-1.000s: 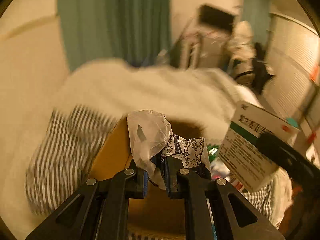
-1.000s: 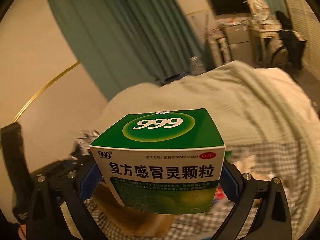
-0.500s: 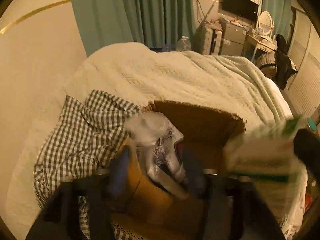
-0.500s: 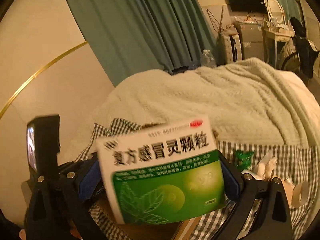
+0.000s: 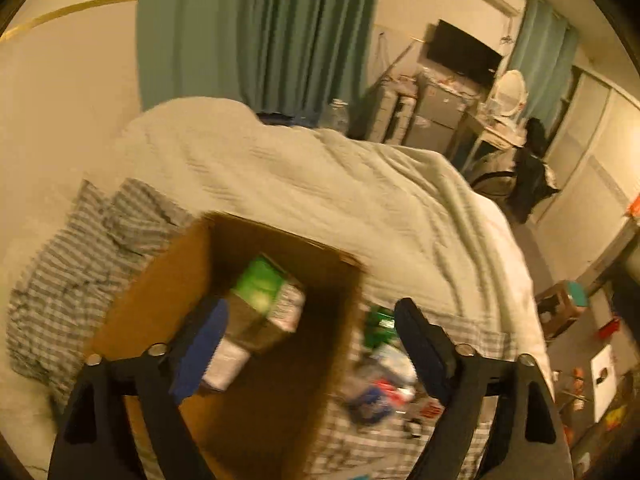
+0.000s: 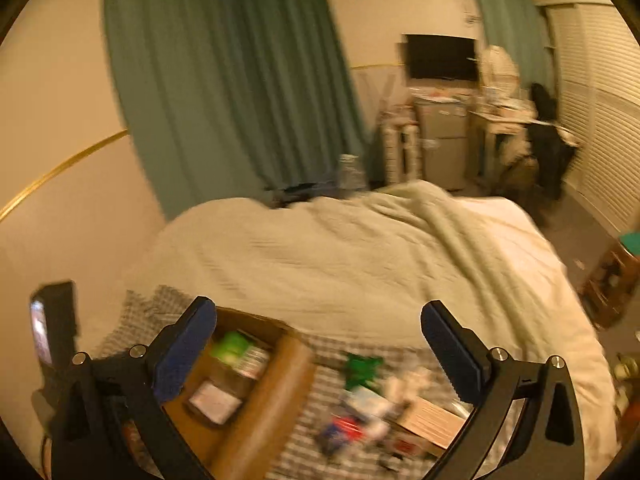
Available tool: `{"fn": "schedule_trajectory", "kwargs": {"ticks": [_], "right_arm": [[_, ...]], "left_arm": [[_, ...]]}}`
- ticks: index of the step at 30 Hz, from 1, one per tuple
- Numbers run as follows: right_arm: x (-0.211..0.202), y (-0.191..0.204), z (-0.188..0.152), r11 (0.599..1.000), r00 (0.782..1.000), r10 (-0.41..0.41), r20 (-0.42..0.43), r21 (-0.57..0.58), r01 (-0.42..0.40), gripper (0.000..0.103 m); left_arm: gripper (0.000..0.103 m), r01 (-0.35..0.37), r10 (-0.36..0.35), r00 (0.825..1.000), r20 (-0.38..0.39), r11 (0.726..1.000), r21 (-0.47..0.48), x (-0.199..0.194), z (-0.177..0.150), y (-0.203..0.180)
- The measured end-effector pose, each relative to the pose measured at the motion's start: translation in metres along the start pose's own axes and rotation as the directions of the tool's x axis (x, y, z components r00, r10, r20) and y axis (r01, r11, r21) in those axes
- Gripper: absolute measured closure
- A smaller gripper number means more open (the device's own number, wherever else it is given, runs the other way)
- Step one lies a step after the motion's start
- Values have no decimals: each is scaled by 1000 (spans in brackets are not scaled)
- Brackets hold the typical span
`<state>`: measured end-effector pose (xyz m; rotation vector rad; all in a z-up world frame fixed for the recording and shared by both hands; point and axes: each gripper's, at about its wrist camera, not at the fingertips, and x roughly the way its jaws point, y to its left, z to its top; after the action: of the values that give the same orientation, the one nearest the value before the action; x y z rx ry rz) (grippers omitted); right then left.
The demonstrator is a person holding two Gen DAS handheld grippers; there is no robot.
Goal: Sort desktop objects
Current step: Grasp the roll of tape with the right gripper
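Observation:
A brown cardboard box [image 5: 160,280] stands open on a checked cloth on the bed. Inside it lies the green and white medicine box [image 5: 266,294] and a pale packet [image 5: 226,362]. My left gripper [image 5: 308,344] is open and empty above the cardboard box's right side. My right gripper [image 6: 318,344] is open and empty, higher up; below it I see the cardboard box [image 6: 260,400] with the medicine box [image 6: 238,350] inside. Several small loose objects [image 6: 360,412], among them a green packet [image 6: 362,368] and a flat carton [image 6: 430,420], lie on the cloth to the right.
The checked cloth [image 5: 60,280] covers the near part of the bed; a pale blanket [image 5: 320,184] covers the rest. A phone on a stand [image 6: 42,330] is at the left. Green curtains, a television, drawers and a desk stand beyond the bed.
Both grippers have opened. The plastic-wrapped packet left my left gripper and the green medicine box left my right gripper; both now lie in the cardboard box. Both grippers have lifted away.

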<state>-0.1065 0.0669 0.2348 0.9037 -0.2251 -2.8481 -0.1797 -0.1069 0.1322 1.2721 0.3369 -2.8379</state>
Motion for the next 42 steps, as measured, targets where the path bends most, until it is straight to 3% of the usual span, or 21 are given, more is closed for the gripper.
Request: {"fn": "schedule_trajectory", "kwargs": {"ticks": [5, 10, 16, 18, 29, 38, 42], "right_arm": [[-4, -73, -57, 985, 989, -137, -58, 99, 142, 0], [8, -151, -106, 945, 971, -175, -165, 247, 213, 0], [38, -204, -146, 916, 949, -164, -268, 315, 248, 0], [53, -215, -158, 906, 944, -124, -304, 353, 233, 0], [108, -251, -200, 867, 892, -97, -442, 402, 293, 0], [137, -260, -210, 857, 883, -67, -465, 426, 290, 0], [149, -260, -218, 858, 865, -70, -496, 413, 306, 0]], "left_arm": [[12, 64, -63, 994, -88, 998, 5, 25, -49, -48], [12, -3, 43, 972, -229, 985, 172, 59, -91, -86], [12, -61, 113, 942, -315, 983, 171, 92, -124, -97], [12, -74, 124, 932, -341, 985, 154, 101, -129, -99], [12, -123, 150, 902, -404, 988, 92, 147, -143, -104], [12, -167, 137, 869, -475, 986, -21, 181, -151, -84], [12, -178, 114, 859, -499, 981, -81, 190, -154, -73]]}}
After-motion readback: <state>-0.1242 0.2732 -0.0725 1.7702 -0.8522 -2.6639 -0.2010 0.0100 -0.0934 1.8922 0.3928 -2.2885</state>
